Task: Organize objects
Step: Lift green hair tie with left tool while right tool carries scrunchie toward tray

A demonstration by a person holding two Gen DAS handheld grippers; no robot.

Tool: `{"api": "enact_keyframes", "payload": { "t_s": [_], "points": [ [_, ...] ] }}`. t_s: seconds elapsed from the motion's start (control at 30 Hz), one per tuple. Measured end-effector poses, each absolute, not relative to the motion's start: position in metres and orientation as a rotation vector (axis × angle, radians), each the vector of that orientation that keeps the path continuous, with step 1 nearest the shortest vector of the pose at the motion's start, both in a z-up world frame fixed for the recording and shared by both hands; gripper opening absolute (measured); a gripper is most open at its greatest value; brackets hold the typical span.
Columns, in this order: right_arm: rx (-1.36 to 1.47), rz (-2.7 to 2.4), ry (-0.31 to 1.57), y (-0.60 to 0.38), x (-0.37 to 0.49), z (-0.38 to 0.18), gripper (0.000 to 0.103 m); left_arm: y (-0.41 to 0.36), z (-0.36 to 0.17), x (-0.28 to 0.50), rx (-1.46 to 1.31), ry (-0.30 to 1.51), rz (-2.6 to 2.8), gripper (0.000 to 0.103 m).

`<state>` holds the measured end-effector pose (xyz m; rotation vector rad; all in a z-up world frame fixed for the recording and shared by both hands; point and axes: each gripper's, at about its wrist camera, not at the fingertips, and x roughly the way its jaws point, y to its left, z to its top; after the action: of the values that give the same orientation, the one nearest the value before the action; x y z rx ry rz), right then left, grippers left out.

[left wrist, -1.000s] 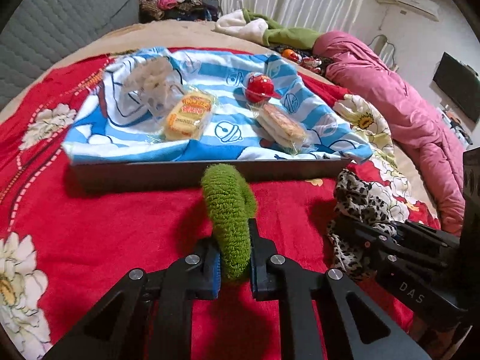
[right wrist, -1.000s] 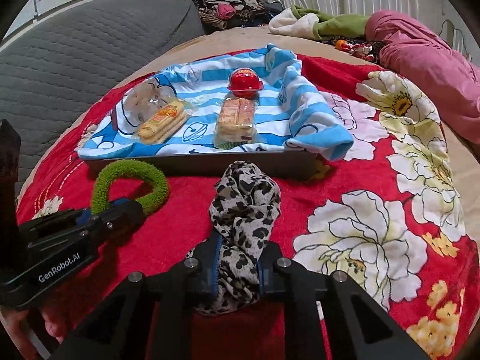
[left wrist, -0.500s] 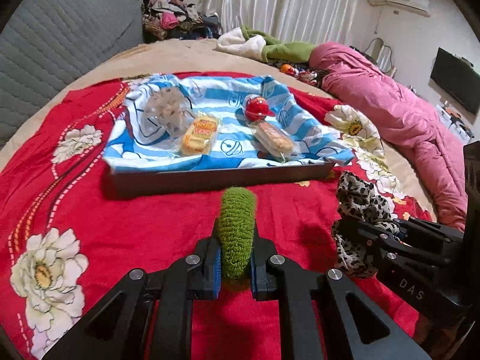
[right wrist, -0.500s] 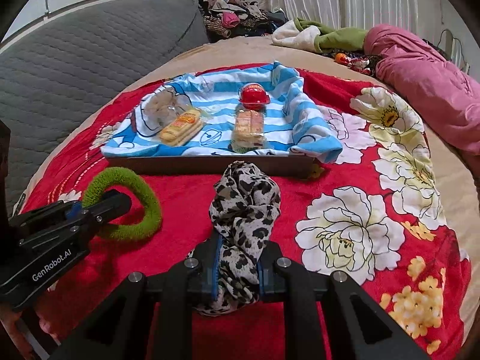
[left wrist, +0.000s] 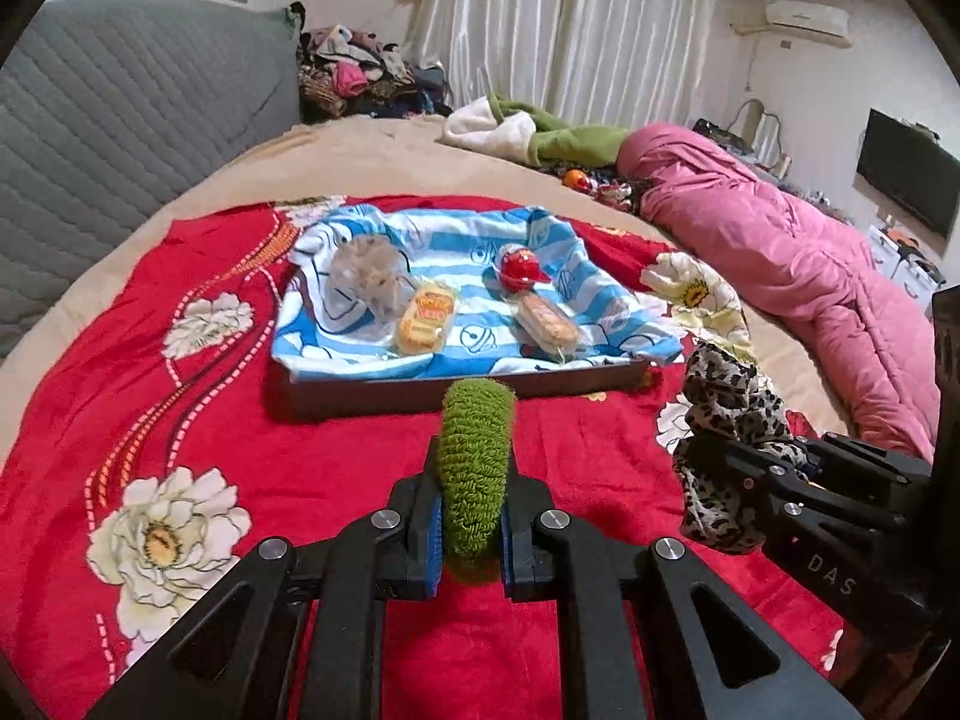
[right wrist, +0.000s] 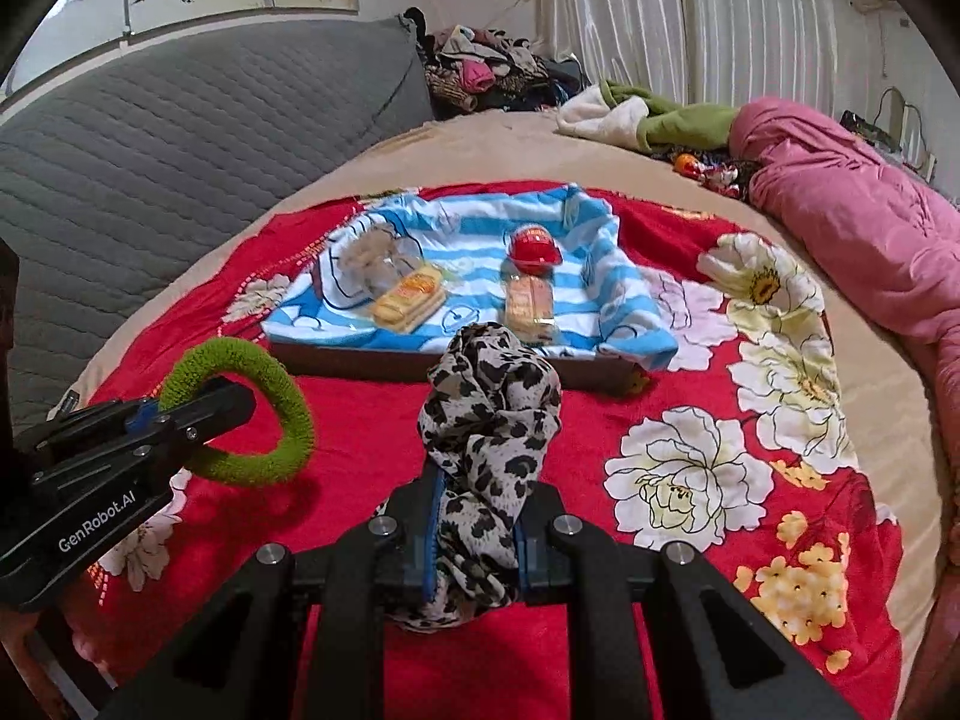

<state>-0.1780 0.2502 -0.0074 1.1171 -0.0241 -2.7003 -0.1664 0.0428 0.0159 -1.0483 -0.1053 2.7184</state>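
Observation:
My left gripper [left wrist: 471,534] is shut on a fuzzy green ring [left wrist: 475,468], held edge-on above the red blanket; the ring also shows in the right wrist view [right wrist: 240,414]. My right gripper [right wrist: 474,546] is shut on a leopard-print scrunchie [right wrist: 489,438], seen also in the left wrist view [left wrist: 729,426]. Ahead lies a dark tray [left wrist: 456,393] lined with a blue striped cloth [left wrist: 468,252]. On the cloth lie a clear bag of snacks [left wrist: 366,273], a yellow wrapped cake [left wrist: 426,318], a red capsule toy [left wrist: 521,267] and a wrapped sandwich cake [left wrist: 549,324].
A red floral blanket [left wrist: 180,420] covers the bed. A pink duvet [left wrist: 780,264] lies at the right, a grey quilted headboard [left wrist: 120,120] at the left. Clothes [left wrist: 360,72] are piled at the back by the curtains. A TV [left wrist: 906,180] hangs at the far right.
Both grippers have pulled back and risen from the tray, each still holding its item. The tray looks smaller and farther away now.

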Motion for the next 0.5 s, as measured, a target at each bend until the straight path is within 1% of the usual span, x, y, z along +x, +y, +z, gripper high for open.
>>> {"api": "enact_keyframes", "payload": {
  "t_s": [0.5],
  "points": [
    [1.005, -2.736, 0.005, 0.239, -0.170, 0.042, 0.018, 0.028, 0.057, -0.159, -0.991, -0.093, 2.768, 0.014]
  ]
}}
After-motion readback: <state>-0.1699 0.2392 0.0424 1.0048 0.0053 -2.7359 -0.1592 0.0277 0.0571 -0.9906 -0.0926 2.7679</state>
